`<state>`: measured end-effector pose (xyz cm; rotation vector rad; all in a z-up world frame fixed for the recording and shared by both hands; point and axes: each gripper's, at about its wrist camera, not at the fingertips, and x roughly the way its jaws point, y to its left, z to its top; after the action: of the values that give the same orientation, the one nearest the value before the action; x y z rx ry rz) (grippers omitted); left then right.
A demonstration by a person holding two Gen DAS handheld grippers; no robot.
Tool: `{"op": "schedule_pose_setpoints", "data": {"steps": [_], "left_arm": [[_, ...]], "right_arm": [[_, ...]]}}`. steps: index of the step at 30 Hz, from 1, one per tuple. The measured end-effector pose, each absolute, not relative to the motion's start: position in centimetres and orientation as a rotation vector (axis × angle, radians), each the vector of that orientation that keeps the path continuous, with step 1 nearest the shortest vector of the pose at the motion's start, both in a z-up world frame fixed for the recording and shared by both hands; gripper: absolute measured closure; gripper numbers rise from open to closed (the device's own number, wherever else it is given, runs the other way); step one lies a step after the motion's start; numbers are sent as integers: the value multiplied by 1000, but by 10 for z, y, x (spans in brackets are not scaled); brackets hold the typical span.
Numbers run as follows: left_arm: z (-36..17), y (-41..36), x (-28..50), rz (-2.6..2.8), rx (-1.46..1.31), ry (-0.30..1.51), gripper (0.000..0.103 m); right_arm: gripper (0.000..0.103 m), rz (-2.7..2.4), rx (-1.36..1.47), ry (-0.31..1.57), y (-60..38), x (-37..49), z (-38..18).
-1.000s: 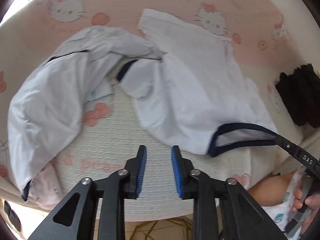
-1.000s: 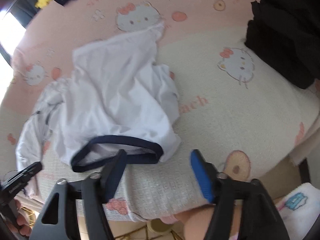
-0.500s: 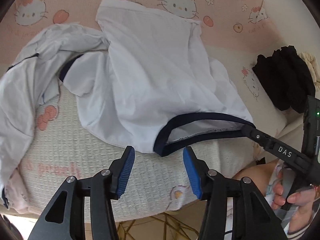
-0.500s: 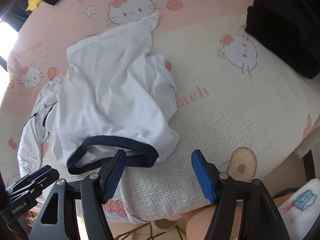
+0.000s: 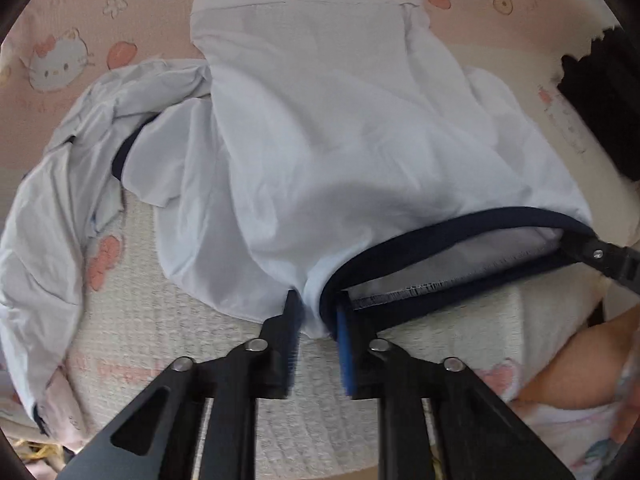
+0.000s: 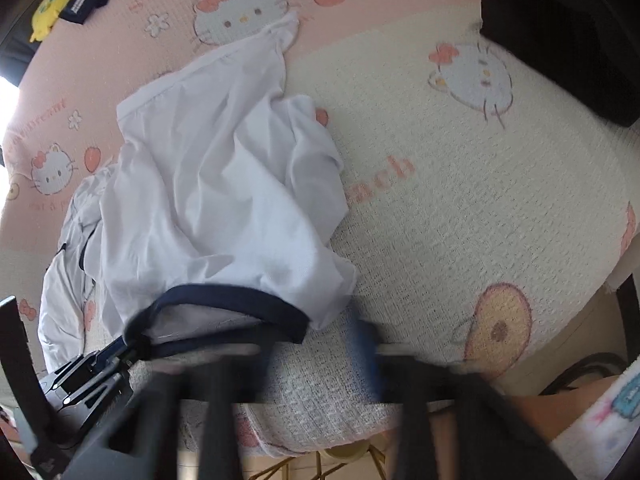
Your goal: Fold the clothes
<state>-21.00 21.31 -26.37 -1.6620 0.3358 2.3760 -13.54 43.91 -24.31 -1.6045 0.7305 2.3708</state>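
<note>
Garment: white cotton T-shirt with navy-trimmed neckline (image 5: 340,160) is spread crumpled on the pink-and-cream cat-print blanket (image 5: 160,320), neckline at 5 o'clock in the left wrist view.
Left gripper (image 5: 316,320): jaws have just been closing; the shirt's edge beside the navy trim is pinched between the blue pads.
Right gripper (image 6: 316,344): blurred; jaws have just been closing, seen almost shut at the trim's far end; a grip cannot be told from its own view.
Second garment: a crumpled white garment (image 5: 52,200) lies at 9 o'clock.
Dark clothing: a black pile (image 6: 560,40) lies at 2 o'clock in the right wrist view.

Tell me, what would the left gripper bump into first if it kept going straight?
The left gripper is already shut on the white cotton T-shirt's navy-trimmed collar; beyond that probably lies the pink cartoon-cat blanket.
</note>
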Motion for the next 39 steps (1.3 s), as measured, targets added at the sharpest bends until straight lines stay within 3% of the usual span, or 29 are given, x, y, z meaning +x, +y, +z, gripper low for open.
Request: {"op": "schedule_pose_setpoints", "data": {"steps": [6, 15, 27, 28, 29, 31, 33, 36, 38, 39], "left_arm": [[-258, 195, -210, 2435, -1682, 316, 89], [-254, 185, -197, 2422, -1706, 383, 89], [-254, 185, -177, 2381, -1707, 450, 88], [-251, 184, -175, 2376, -1688, 432, 88], [-246, 184, -172, 2376, -1661, 409, 88], [-236, 182, -168, 2376, -1607, 363, 88], [-221, 182, -162, 2382, -1532, 332, 88], [-201, 182, -155, 2382, -1446, 264, 87], [-194, 180, -151, 2368, -1415, 207, 74], [-191, 177, -146, 2375, -1401, 204, 51]], "right_arm": [[89, 2332, -1619, 829, 448, -132, -248], [89, 2340, -1739, 662, 426, -140, -251], [89, 2330, -1796, 668, 425, -141, -251], [80, 2337, -1787, 647, 425, -141, -249], [64, 2343, -1778, 627, 424, -142, -247], [49, 2367, -1733, 573, 424, -142, -240], [47, 2406, -1673, 543, 424, -141, -229], [35, 2479, -1604, 584, 424, -140, -215], [34, 2509, -1577, 593, 422, -141, -209], [34, 2517, -1578, 589, 421, -139, -207]]}}
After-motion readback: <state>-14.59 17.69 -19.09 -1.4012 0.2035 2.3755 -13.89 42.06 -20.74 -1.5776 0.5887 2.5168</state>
